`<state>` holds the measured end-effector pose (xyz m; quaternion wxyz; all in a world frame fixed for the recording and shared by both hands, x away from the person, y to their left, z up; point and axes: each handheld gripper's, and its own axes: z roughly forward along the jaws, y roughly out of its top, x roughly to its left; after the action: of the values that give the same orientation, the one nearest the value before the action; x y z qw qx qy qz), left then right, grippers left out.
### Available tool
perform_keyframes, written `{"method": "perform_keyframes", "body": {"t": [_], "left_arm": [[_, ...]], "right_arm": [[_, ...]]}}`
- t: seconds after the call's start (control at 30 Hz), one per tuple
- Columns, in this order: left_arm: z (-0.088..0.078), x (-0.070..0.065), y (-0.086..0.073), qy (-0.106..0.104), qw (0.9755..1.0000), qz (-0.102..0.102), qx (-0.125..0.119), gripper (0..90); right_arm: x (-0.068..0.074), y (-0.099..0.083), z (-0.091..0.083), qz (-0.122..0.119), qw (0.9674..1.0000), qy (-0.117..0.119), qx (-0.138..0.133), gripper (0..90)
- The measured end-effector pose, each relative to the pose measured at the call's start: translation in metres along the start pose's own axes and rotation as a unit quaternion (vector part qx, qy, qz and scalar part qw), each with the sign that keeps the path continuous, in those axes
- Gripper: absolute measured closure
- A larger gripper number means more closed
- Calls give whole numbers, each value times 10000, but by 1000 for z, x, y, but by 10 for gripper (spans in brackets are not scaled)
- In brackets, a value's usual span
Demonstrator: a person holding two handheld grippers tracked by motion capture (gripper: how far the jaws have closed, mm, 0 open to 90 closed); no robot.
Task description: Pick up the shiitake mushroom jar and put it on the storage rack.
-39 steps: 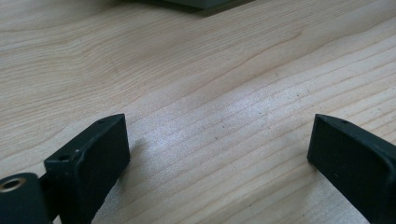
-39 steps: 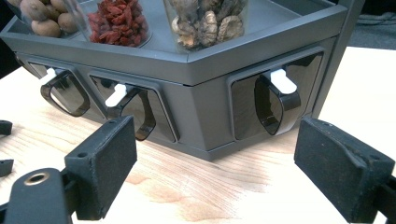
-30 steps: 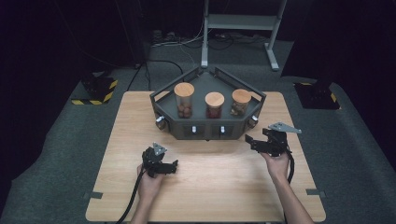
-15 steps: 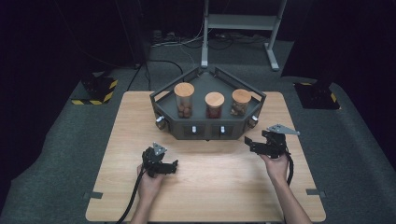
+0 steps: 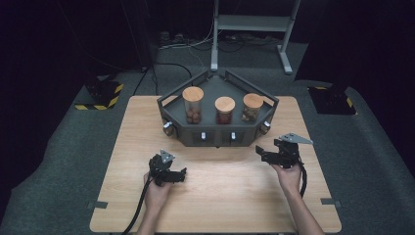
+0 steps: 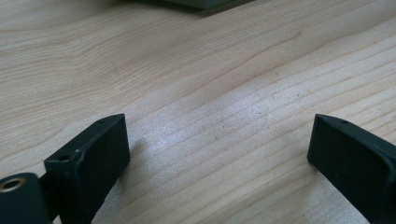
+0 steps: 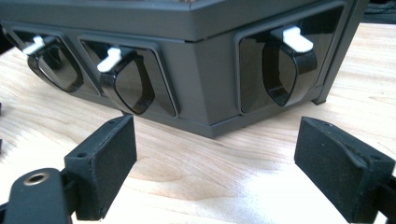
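On light wooden table (image 5: 220, 196), dark angular tray w/ white-tipped levers (image 7: 196, 60) is sitting just ahead of right gripper (image 7: 215, 158), jaws gaping wide, empty; right's nearer. Left gripper (image 6: 219, 154) is resting wide, empty, facing bare wood.

High view: fixed overhead cam on person's side, facing fwd and down, far enough to take in whole light wooden table (image 5: 215, 196) and dark grey angular dispenser tray (image 5: 218, 137). Left gripper view: low, close, angled down at table grain, tray edge at top. Right gripper view: low, near-level, close on tray's front; shared w/ high view: tray front, table.
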<state>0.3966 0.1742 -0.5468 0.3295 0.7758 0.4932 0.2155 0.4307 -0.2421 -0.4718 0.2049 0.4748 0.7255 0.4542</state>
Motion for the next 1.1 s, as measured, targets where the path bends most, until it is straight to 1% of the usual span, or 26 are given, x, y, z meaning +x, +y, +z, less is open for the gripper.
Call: {"method": "perform_keyframes", "body": {"t": [0.03, 0.13, 0.23, 0.4, 0.6, 0.63, 0.83, 0.93, 1.03, 1.1], "left_arm": [[0, 0, 0, 0, 10000, -1, 0, 58], [0, 0, 0, 1, 10000, 2, 0, 57], [0, 0, 0, 0, 10000, 1, 1, 57], [0, 0, 0, 0, 10000, 2, 1, 58], [0, 0, 0, 0, 10000, 0, 1, 57], [0, 0, 0, 0, 10000, 1, 0, 57], [0, 0, 0, 0, 10000, 1, 1, 58], [0, 0, 0, -1, 10000, 0, 1, 57], [0, 0, 0, 0, 10000, 0, 1, 57], [0, 0, 0, 0, 10000, 1, 1, 57]], "right_arm": [[0, -1, 1, -14, 10000, -23, 23, 129], [-1, -6, 4, 46, 10000, -47, 69, 129], [0, -11, 7, 14, 9999, -76, 140, 129], [0, -14, 8, 22, 9998, -70, 169, 129], [2, -19, 11, -32, 9996, -107, 247, 129], [3, -20, 13, -75, 9995, -121, 279, 129], [5, -24, 16, -99, 9992, -144, 358, 129], [7, -27, 19, -192, 9987, -186, 430, 129], [8, -30, 21, -210, 9984, -211, 481, 128], [9, -33, 23, -274, 9978, -253, 540, 128]]}}
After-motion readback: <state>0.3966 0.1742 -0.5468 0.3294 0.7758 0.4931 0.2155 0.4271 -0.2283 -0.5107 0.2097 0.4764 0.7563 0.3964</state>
